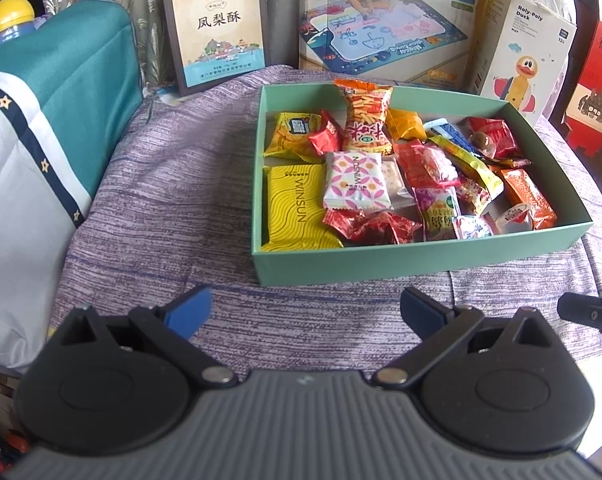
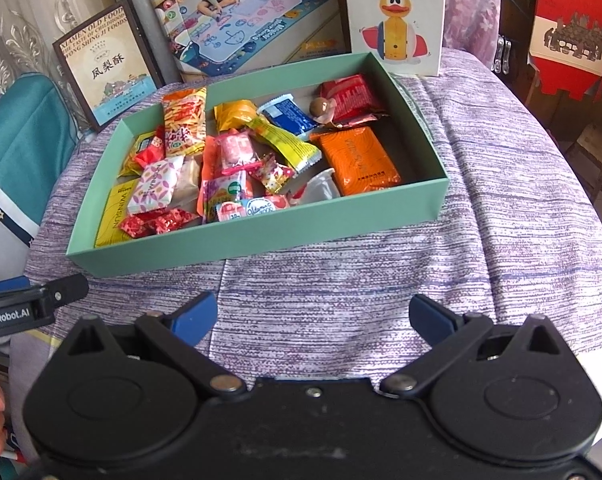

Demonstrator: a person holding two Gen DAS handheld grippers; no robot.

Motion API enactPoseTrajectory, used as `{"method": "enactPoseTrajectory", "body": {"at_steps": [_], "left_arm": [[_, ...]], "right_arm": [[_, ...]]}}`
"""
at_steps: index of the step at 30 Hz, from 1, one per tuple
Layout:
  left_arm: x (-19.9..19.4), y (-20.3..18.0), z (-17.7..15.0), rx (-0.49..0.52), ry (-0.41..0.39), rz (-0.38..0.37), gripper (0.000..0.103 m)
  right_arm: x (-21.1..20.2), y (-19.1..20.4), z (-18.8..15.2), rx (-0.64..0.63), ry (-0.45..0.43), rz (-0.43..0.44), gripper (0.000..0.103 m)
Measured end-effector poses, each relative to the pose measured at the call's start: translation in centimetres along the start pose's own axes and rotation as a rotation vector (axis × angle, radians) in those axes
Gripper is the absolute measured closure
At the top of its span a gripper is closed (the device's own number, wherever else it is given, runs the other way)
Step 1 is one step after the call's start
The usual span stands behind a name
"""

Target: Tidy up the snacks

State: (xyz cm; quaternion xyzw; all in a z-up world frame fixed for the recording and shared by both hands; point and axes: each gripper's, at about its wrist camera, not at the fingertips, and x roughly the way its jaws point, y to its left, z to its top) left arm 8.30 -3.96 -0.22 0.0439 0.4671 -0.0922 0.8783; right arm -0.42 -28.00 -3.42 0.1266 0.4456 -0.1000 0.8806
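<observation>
Snacks in bright wrappers fill the shallow mint-green cardboard box (image 1: 421,258) that sits on the purple-and-white striped cloth (image 1: 173,200), and both claws hang back on the near side of it, well short of its front wall. Left gripper (image 1: 305,310) has its blue-tipped fingers spread wide and released, nothing between them, only cloth showing in the gap. Right gripper (image 2: 313,314) is the same story, spread and empty, hovering over the cloth near the box's front right. Inside the box, a flat yellow WINSUN packet (image 1: 297,208) lies in the near left corner, with a pink-and-white flower-print pouch (image 1: 357,182) just beside it on the right. A tall orange-and-red stick-snack bag (image 1: 365,120) leans towards the far wall. From the right wrist view, a flat orange WINSUN packet (image 2: 359,160) lies at the near right of the box, and a red foil packet (image 2: 349,96) sits at the far right corner. Beyond the box, a brown-framed pastry carton (image 1: 217,24) and a white duck toy carton (image 1: 521,52) stand upright.
</observation>
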Motion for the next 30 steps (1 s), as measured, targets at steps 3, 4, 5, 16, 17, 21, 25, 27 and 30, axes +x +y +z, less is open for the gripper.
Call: {"method": "enactPoseTrajectory", "body": {"at_steps": [3, 4, 5, 16, 17, 21, 25, 27, 30], "left_arm": [[0.05, -0.04, -0.07, -0.001, 0.000, 0.003, 0.000], [0.06, 0.00, -0.08, -0.002, 0.000, 0.004, 0.000], [0.13, 0.00, -0.14, -0.001, 0.000, 0.005, 0.000], [0.55, 0.08, -0.36, 0.010, 0.005, 0.023, 0.000], [0.59, 0.05, -0.39, 0.012, 0.006, 0.024, 0.000], [0.63, 0.08, -0.51, 0.014, 0.008, 0.023, 0.000], [0.63, 0.05, -0.56, 0.016, 0.007, 0.025, 0.000], [0.63, 0.04, -0.55, 0.016, 0.009, 0.023, 0.000], [0.69, -0.02, -0.59, 0.025, 0.012, 0.027, 0.000]], "right_arm": [[0.07, -0.01, -0.02, 0.001, 0.003, -0.002, 0.000], [0.10, 0.01, -0.02, 0.001, 0.004, -0.002, 0.000], [0.14, 0.02, -0.02, 0.000, 0.005, -0.001, 0.000], [0.66, -0.01, -0.05, -0.001, 0.018, -0.007, 0.000], [0.65, -0.02, -0.04, -0.002, 0.018, -0.007, 0.000], [0.77, -0.10, -0.12, 0.003, 0.019, -0.006, 0.000], [0.86, -0.02, -0.23, 0.003, 0.021, -0.007, 0.000], [0.84, 0.02, -0.22, 0.001, 0.021, -0.007, 0.000], [0.81, 0.07, -0.17, -0.005, 0.021, -0.009, 0.000]]}}
